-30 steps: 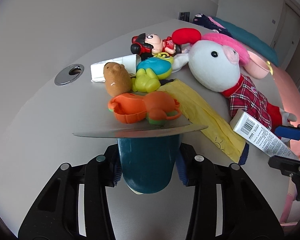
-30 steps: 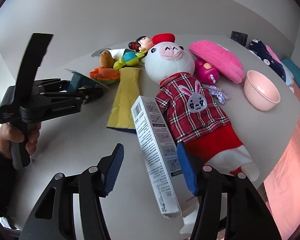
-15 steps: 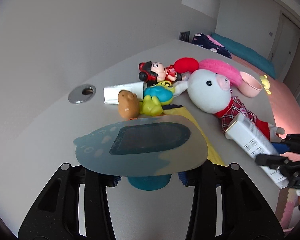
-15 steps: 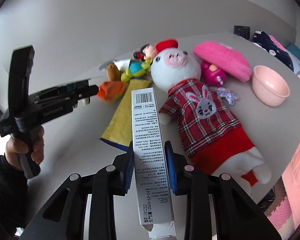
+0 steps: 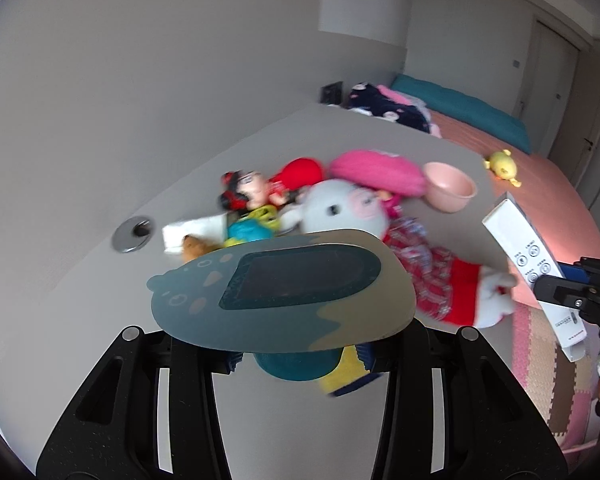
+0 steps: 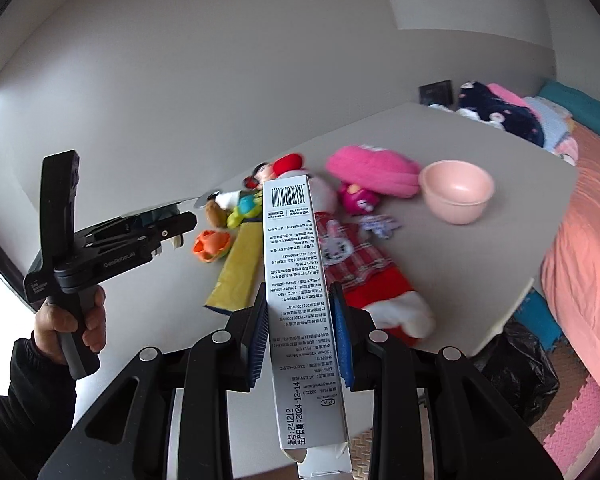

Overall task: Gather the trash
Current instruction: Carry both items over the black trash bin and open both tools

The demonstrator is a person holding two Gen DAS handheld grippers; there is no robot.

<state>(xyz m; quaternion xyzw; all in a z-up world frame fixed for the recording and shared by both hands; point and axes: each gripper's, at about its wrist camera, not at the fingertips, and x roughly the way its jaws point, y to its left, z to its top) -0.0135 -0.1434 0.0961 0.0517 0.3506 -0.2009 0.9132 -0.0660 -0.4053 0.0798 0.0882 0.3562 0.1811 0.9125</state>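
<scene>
above the worktop your right gripper clamps the white box, left gripper pinches the teal blister pack; both lifted, neither binned, yellow wrapper still left.

Home bedroom: bed, plush toys.

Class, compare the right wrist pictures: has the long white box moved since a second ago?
Yes. The white box lay flat on the table beside the plaid-dressed plush; now the right gripper holds it lifted off the table.
</scene>
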